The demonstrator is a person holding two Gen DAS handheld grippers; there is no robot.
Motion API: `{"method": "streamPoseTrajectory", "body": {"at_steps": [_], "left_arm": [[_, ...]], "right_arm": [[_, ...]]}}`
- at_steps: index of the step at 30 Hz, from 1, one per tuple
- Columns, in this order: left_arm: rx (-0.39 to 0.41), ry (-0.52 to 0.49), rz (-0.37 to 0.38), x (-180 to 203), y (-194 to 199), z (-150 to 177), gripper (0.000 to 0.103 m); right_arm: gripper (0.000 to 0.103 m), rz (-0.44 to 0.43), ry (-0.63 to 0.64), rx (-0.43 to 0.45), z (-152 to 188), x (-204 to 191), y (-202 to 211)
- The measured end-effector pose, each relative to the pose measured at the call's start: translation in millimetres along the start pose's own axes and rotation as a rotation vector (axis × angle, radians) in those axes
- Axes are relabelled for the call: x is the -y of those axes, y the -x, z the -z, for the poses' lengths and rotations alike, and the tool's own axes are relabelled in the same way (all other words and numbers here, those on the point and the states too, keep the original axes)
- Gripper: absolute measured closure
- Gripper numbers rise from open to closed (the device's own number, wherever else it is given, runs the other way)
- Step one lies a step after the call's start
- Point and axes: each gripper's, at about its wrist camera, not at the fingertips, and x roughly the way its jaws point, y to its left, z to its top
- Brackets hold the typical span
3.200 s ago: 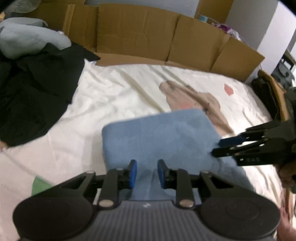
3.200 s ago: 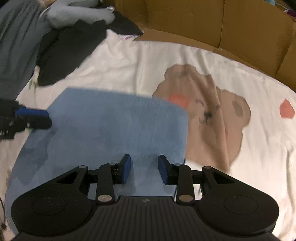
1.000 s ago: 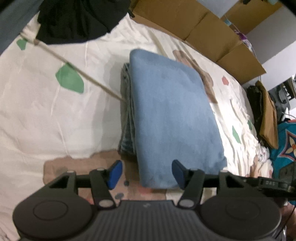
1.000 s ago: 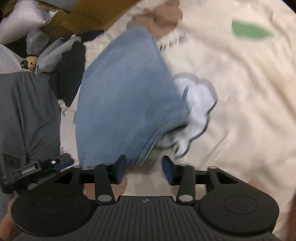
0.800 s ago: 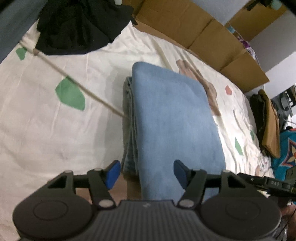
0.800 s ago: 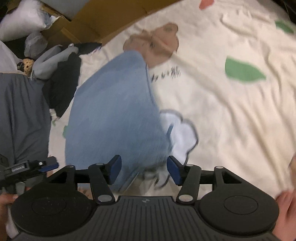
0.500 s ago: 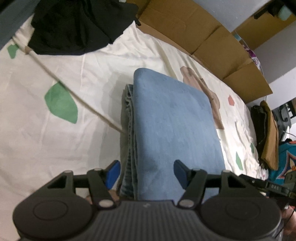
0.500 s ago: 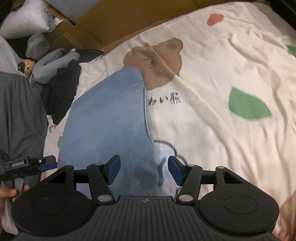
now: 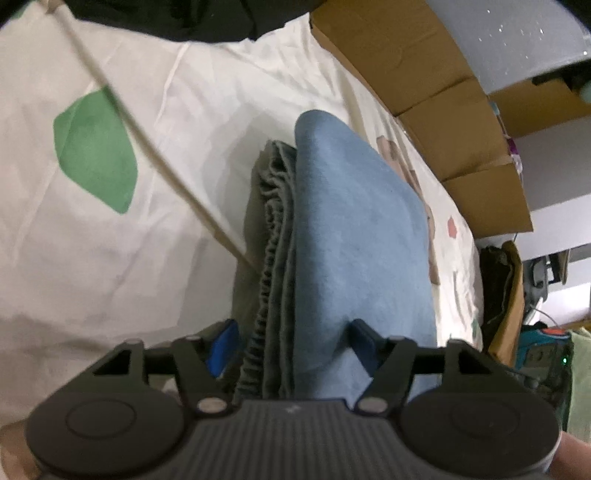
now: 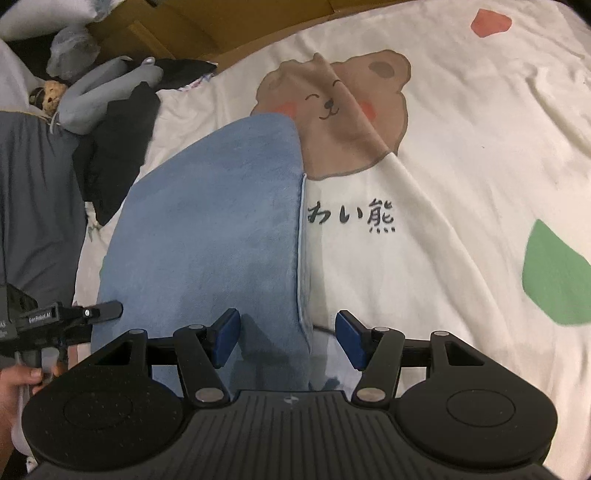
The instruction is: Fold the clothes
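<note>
A folded blue garment (image 9: 354,236) lies on the cream bedsheet (image 9: 155,229), with its grey-green layered edges (image 9: 273,258) showing on the left side. My left gripper (image 9: 293,343) is open, with its jaws on either side of the near end of the stack. In the right wrist view the same blue garment (image 10: 214,229) lies flat. My right gripper (image 10: 288,338) is open, its jaws astride the garment's near right edge. The left gripper (image 10: 92,312) shows at that view's left edge.
A heap of black clothes (image 9: 177,18) lies at the top left, with grey and black clothes (image 10: 110,99) beside the stack. Cardboard walls (image 9: 424,85) line the far side of the bed. A brown garment (image 9: 513,295) hangs at the right. The sheet carries a bear print (image 10: 340,110).
Both grippers opened wide and dropped to the ends of the folded stack. The left gripper moved in until the stack's near end sits between its jaws. The right gripper steadied over the right edge.
</note>
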Motion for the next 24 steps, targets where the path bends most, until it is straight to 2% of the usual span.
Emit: {"method": "streamPoseTrajectory", "body": {"at_steps": [5,8,10,11,12,13,14,18,24], "left_arm": [[-0.016,0.002,0.016,-1.1,-9.0,-3.2,0.02],[-0.017,0.011,0.038,-3.3,-14.8,-5.1,0.019],[-0.018,0.012,0.054,-4.4,-18.0,-5.8,0.019],[-0.018,0.014,0.06,-5.0,-18.7,-6.0,0.019],[-0.018,0.018,0.066,-5.8,-19.3,-6.2,0.019],[-0.019,0.027,0.072,-6.6,-19.5,-6.5,0.022],[-0.021,0.033,0.076,-6.8,-19.7,-6.9,0.031],[-0.034,0.0,0.05,3.0,-18.8,-8.9,0.037],[-0.042,-0.011,-0.007,20.2,-15.5,-9.0,0.046]], "right_arm": [[0.039,-0.008,0.004,-0.027,-10.9,-1.3,-15.0],[0.04,-0.032,-0.013,-0.042,-14.6,-1.4,-23.5],[0.042,-0.037,-0.015,-0.056,-16.5,-3.4,-28.5],[0.048,-0.04,-0.018,-0.065,-17.4,-4.6,-30.8],[0.049,-0.044,-0.029,-0.073,-18.0,-5.5,-32.5],[0.051,-0.041,-0.032,-0.08,-18.6,-6.9,-33.4],[0.054,-0.037,-0.024,-0.086,-19.6,-8.9,-33.5],[0.079,-0.053,0.025,-0.087,-24.2,-13.4,-23.9],[0.084,-0.058,0.082,-0.085,-29.5,-23.8,-9.8]]}}
